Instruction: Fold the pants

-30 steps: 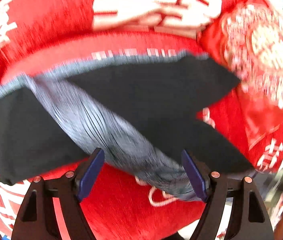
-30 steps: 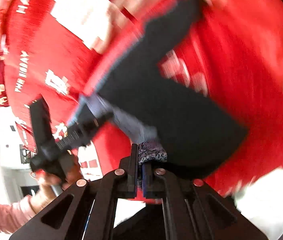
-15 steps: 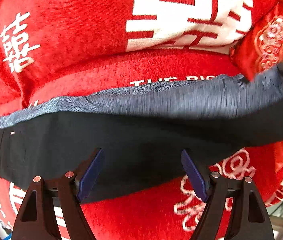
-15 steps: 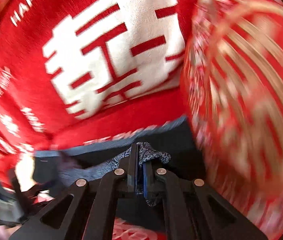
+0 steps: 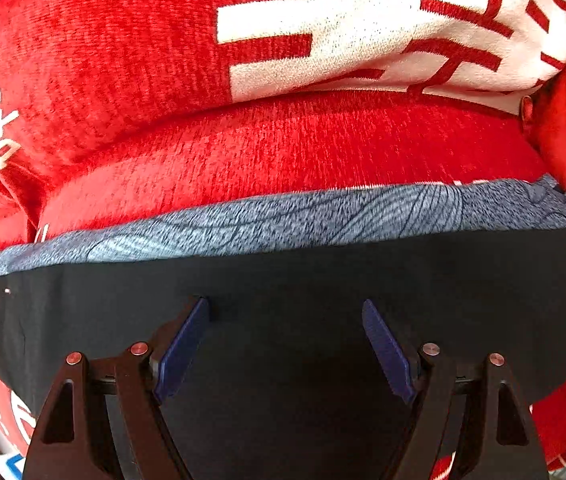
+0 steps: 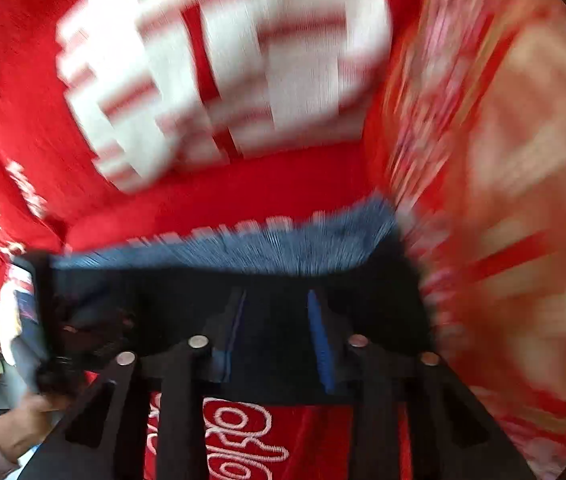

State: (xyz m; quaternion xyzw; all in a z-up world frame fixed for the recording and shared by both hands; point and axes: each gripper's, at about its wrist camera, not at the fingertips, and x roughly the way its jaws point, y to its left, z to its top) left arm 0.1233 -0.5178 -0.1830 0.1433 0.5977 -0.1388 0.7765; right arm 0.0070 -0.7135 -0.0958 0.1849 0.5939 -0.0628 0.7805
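Observation:
The pants [image 5: 283, 280] are black with a blue-grey patterned band along the far edge. They lie folded lengthwise across the red sofa seat. My left gripper [image 5: 285, 308] is open just above the black cloth, holding nothing. In the blurred right wrist view the pants [image 6: 243, 256] lie ahead and below. My right gripper [image 6: 277, 296] is open over their right end, with no cloth between its fingers.
A red plush sofa cover [image 5: 283, 152] with white characters lies under the pants and up the backrest. A red embroidered cushion [image 6: 503, 160] stands at the right end, close to the pants. The left gripper and the hand holding it [image 6: 39, 344] show at the left.
The right gripper carried the pant end to the right, laid it down and opened, letting go. The pants now lie flat. The left gripper stayed open and moved closer over the cloth.

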